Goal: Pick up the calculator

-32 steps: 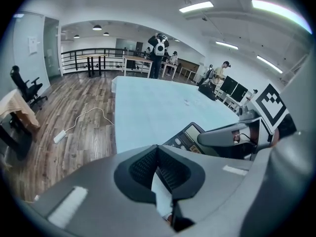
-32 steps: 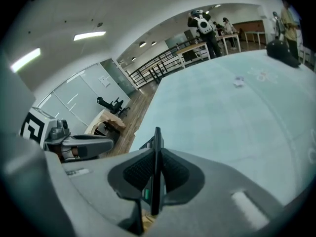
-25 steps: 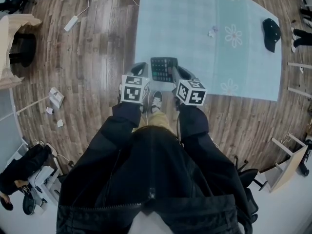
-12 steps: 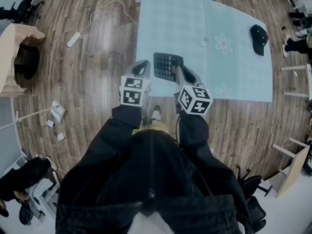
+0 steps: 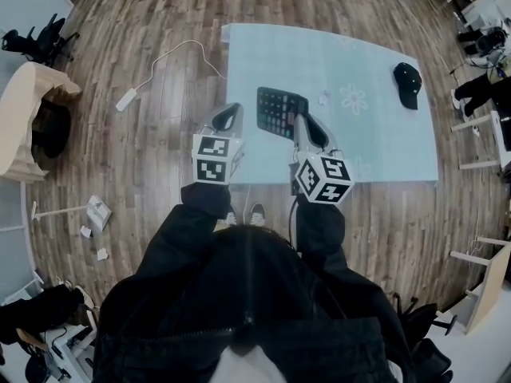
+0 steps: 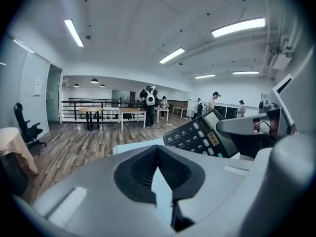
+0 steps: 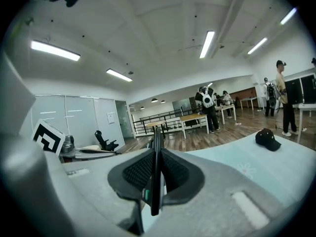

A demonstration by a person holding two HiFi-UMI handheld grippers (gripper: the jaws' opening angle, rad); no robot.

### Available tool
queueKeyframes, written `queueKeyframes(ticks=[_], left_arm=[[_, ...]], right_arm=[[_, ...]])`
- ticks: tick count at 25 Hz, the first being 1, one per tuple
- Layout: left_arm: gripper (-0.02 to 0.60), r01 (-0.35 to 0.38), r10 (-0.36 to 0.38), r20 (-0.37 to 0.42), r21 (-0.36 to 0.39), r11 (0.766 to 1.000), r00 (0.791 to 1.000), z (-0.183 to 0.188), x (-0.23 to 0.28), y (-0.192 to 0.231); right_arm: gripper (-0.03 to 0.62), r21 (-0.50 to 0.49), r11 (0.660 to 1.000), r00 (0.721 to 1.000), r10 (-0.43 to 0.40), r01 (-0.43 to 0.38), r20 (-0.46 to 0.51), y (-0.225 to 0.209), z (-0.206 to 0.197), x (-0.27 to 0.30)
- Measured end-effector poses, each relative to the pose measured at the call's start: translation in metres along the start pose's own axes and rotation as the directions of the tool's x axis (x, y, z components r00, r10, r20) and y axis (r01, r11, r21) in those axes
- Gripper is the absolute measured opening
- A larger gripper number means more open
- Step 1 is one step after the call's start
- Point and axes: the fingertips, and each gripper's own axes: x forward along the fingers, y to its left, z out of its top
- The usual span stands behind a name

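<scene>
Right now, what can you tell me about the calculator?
The calculator is a flat, dark, plastic-looking slab with rows of numbered keys, a display and an orange label. It is held above the pale mat, keys up and tilted, with one edge clamped in the right gripper. Nothing else touches it.

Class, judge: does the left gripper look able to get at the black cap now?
Probably not: the cap lies far across the mat, beyond the right gripper and the calculator it holds; the left gripper is on the other side.
</scene>
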Motion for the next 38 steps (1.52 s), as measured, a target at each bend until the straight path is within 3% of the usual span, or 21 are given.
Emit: queueKeyframes(ticks=[8, 18, 29, 38], left_arm=[[0.0, 0.011, -0.019, 0.162, 0.045, 0.999, 0.987, 0.077, -0.011, -0.005], [-0.001, 0.005, -0.043, 0.329, 0.117, 0.993, 0.943, 0.15, -0.04, -0.017], [0.0, 0.003, -0.062, 0.386, 0.151, 0.989, 0.921, 0.174, -0.038, -0.017], [0.0, -0.019, -0.059, 0.417, 0.18, 0.984, 0.907, 0.188, -0.043, -0.017]], right_arm=[[0.043, -0.078, 0.997, 0.987, 0.017, -0.005, 0.16, 0.016, 0.074, -0.016], [0.043, -0.155, 0.988, 0.946, 0.04, 0.011, 0.321, 0.031, 0.141, -0.04], [0.043, -0.214, 0.975, 0.913, 0.031, 0.062, 0.407, 0.038, 0.173, -0.045], [0.043, -0.254, 0.963, 0.905, 0.027, 0.091, 0.425, 0.043, 0.181, -0.045]])
